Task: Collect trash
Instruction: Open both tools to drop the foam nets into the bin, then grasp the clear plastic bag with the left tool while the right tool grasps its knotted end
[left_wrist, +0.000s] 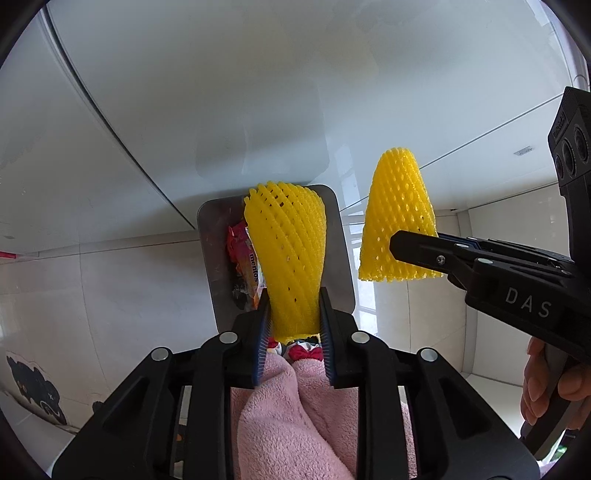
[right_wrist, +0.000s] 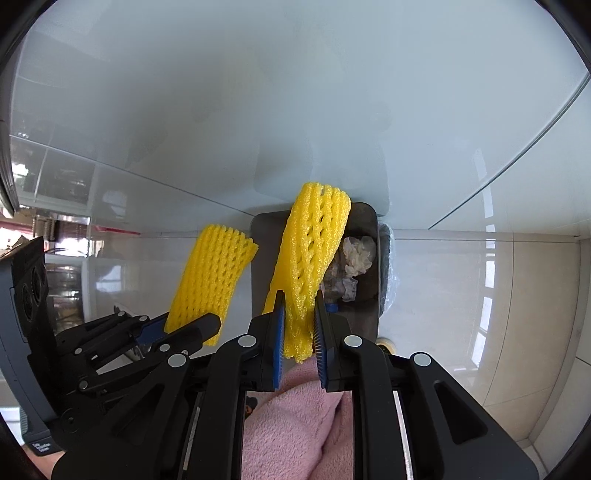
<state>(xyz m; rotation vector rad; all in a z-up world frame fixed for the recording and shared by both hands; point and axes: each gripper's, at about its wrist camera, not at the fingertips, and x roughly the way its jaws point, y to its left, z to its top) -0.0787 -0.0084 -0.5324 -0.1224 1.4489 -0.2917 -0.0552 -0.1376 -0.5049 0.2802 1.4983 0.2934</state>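
Note:
My left gripper (left_wrist: 293, 314) is shut on a yellow foam fruit net (left_wrist: 286, 251) and holds it above an open grey trash bin (left_wrist: 341, 258). The bin holds a red Mentos wrapper (left_wrist: 247, 258). My right gripper (right_wrist: 299, 325) is shut on a second yellow foam net (right_wrist: 314, 251), also over the bin (right_wrist: 369, 295), where crumpled white tissue (right_wrist: 358, 254) lies. Each gripper shows in the other's view: the right one (left_wrist: 417, 254) with its net (left_wrist: 399, 218), the left one (right_wrist: 192, 328) with its net (right_wrist: 210, 280).
A white glass table edge (left_wrist: 122, 147) runs above the bin. Glossy tiled floor (right_wrist: 480, 295) surrounds it. A pink fleece sleeve (left_wrist: 295, 413) lies under the grippers. A dark animal-print mat (left_wrist: 33, 387) is at the left.

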